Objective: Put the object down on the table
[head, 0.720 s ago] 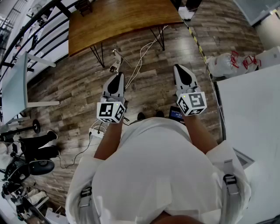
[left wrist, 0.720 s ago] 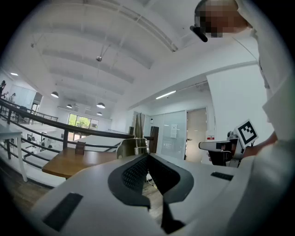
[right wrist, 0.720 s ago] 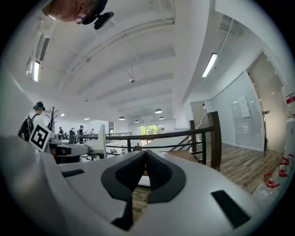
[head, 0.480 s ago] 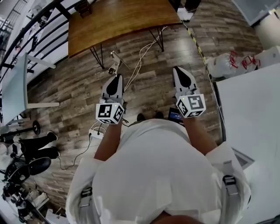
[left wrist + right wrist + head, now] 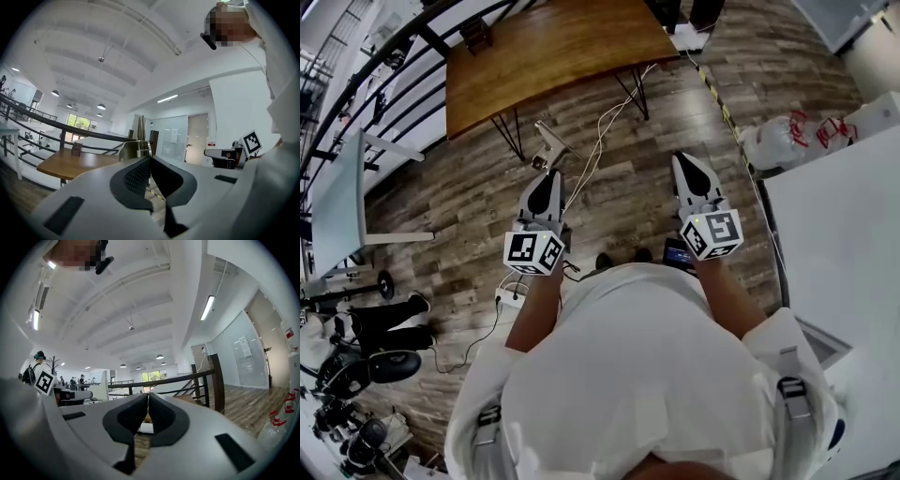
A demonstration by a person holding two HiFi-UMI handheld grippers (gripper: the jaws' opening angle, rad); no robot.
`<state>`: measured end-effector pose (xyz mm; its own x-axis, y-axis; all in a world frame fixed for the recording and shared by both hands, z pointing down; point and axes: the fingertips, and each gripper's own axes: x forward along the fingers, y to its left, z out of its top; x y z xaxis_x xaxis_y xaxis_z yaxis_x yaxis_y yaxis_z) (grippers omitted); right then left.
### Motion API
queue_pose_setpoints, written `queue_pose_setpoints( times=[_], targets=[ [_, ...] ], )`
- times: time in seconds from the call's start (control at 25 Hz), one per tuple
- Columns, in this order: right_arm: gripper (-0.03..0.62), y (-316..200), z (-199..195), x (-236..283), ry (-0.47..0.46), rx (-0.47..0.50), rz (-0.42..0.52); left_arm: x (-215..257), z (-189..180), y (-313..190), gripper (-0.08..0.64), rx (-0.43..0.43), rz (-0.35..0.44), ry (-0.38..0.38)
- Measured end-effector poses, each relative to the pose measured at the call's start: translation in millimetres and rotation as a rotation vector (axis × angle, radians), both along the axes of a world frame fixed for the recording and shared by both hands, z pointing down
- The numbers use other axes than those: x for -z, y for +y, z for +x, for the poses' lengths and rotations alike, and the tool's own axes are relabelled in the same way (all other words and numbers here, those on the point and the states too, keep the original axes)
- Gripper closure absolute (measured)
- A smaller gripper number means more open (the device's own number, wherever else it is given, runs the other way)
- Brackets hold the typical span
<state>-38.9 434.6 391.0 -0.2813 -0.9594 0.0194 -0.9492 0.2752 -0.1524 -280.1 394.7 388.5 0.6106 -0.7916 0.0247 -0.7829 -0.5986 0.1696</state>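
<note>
A silvery metal bracket [image 5: 547, 146] with a screw sticks out beyond the tips of my left gripper [image 5: 546, 176]. In the left gripper view the bracket [image 5: 135, 148] stands just past the left gripper [image 5: 150, 160], whose jaws are shut on its lower edge. My right gripper [image 5: 686, 161] is held level beside it, jaws shut with nothing between them. It appears the same way in the right gripper view, where the right gripper [image 5: 148, 397] is empty. Both grippers hover over the wooden floor. A brown wooden table [image 5: 553, 47] stands ahead of them, beyond the left gripper's tips.
A white table [image 5: 848, 244] fills the right side, with plastic bags [image 5: 780, 137] at its far corner. A pale table [image 5: 336, 192] stands at the left. White cables [image 5: 607, 112] and a power strip [image 5: 508, 289] lie on the floor. Black railings run along the upper left.
Both grippers stay held out over the floor with their jaws as before. The view has shifted a little, and the bracket remains in the left gripper.
</note>
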Motion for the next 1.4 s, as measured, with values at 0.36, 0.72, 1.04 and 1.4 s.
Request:
queue_pose_setpoints(
  times=[0.36, 0.72, 1.04, 1.4],
  targets=[
    [0.568, 8.6, 48.8, -0.6, -0.006, 0.015, 0.009, 8.9, 39.1, 7.0, 0.538, -0.005, 0.0, 0.004],
    [0.568, 17.5, 59.8, -28.3, -0.041, 0.068, -0.041, -9.4, 65.1, 21.6, 0.538, -0.024, -0.048, 0.018],
    [0.568, -23.4, 87.9, -47.2, -0.029, 0.035, -0.064, -28.8, 78.2, -32.9, 0.538, -0.019, -0.064, 0.063],
    [0.568, -144.8, 91.7, -44.1, 0.009, 0.032, -0.072, -40.9, 96.7, -152.1, 0.538, -0.048, -0.082, 0.104]
  ],
)
